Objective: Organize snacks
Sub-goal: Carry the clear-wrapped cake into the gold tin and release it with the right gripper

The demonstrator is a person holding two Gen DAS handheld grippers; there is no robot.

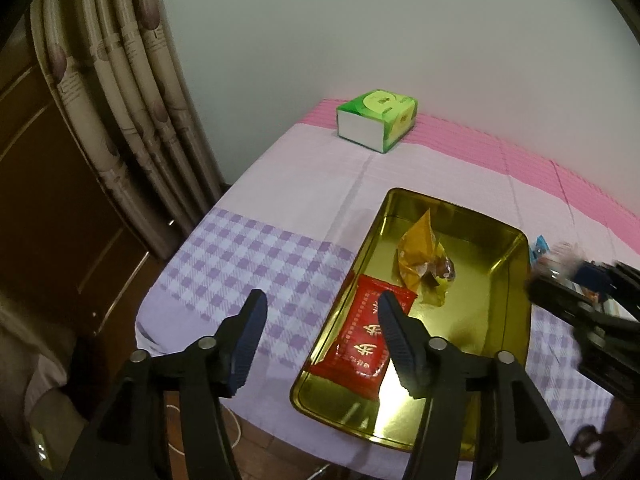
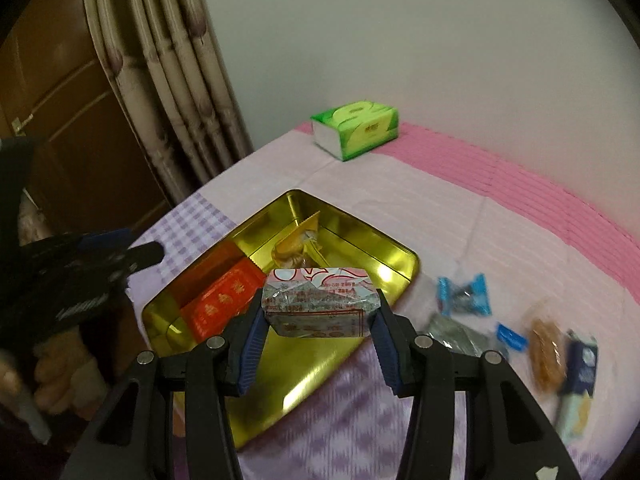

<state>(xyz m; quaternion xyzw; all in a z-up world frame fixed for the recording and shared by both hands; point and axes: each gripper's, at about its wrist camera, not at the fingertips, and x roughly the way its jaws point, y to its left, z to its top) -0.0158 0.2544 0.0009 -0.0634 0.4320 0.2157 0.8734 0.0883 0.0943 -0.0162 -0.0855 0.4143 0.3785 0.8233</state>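
**Gold tin, third snack on the way in**

Gold-coloured metal fills the centre of both views: a shallow rectangular tin tray (image 2: 400, 256) is set on a checked and striped cloth (image 1: 248, 256). Two snacks already lie in it, a red sachet (image 1: 366, 332) at the lower end and a yellow wrapped sweet (image 1: 420, 256) near the middle.

In the right wrist view, a paper-wrapped block snack (image 2: 320, 300) is pinched by the right gripper (image 2: 318, 312), one pad against each short end, and is held just above the tray's near edge at frame centre. Its long axis runs left to right across the frame, spanning the jaws; the printed top face is tilted up toward the camera.

The left gripper (image 1: 320, 308) is seen at the bottom of its own view with its jaws spread and nothing between them, hovering over the tray's lower left rim.

The step in hand is judged to be placement of the block in the tray. It would be done best if the block were carried on over the bare gold floor at the right of the sachet, lowered until nearly flat, and only then released, so that it does not tip onto the other wrappers.

More snacks remain at the right of the right wrist view: a blue wrapped candy (image 2: 464, 294), a brown biscuit pack (image 2: 546, 356) and a dark blue packet (image 2: 582, 372), blurred. A green tissue pack (image 1: 378, 124) sits at the cloth's upper edge.
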